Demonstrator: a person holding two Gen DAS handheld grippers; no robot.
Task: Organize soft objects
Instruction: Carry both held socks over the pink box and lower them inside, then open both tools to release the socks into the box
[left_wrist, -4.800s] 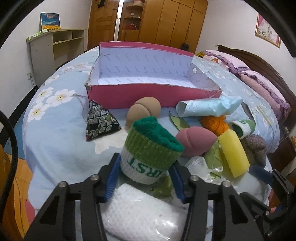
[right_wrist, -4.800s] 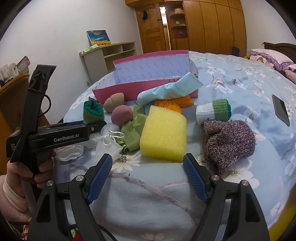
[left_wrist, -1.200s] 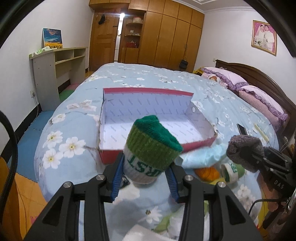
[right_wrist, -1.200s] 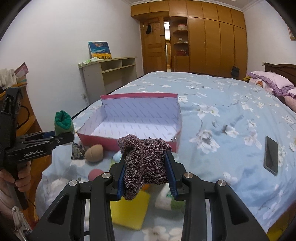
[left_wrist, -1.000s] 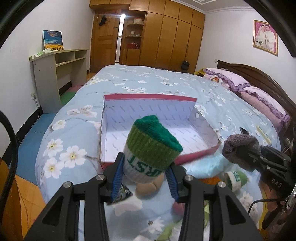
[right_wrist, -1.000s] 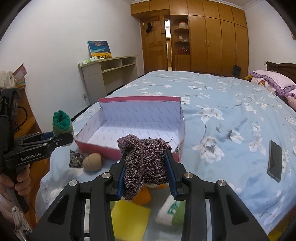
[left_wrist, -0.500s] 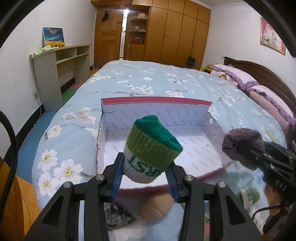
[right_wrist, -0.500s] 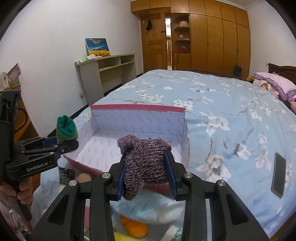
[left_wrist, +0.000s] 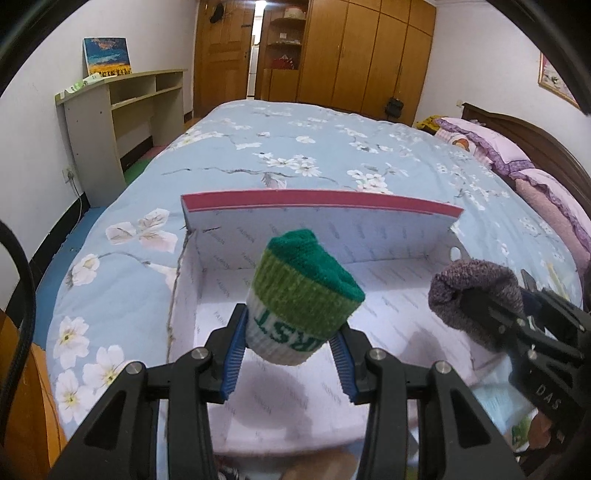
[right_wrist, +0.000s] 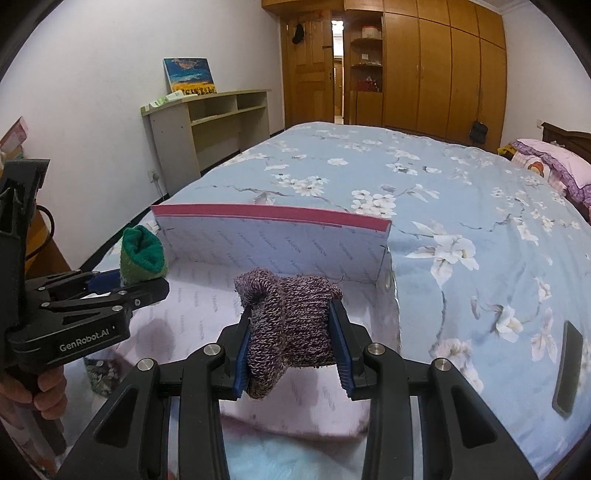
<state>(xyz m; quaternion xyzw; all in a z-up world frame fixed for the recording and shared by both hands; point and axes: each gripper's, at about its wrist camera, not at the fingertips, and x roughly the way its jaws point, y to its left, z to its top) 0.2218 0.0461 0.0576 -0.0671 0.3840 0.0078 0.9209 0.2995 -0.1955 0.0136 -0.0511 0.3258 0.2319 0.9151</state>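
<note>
1. Left gripper (left_wrist: 288, 356): blue pads clamped on the green-and-white rolled sock (left_wrist: 301, 295), held above the open pink box (left_wrist: 321, 201).
2. Right gripper (right_wrist: 291, 350): fingers closed tight on the purple knit sock (right_wrist: 290, 325), also over the box interior, right of the left one.
3. Box sits on the floral bedspread (left_wrist: 295, 147); its inner floor looks bare where visible.
4. Black phone (right_wrist: 567, 363) lies on the bed, right of the box.
</note>
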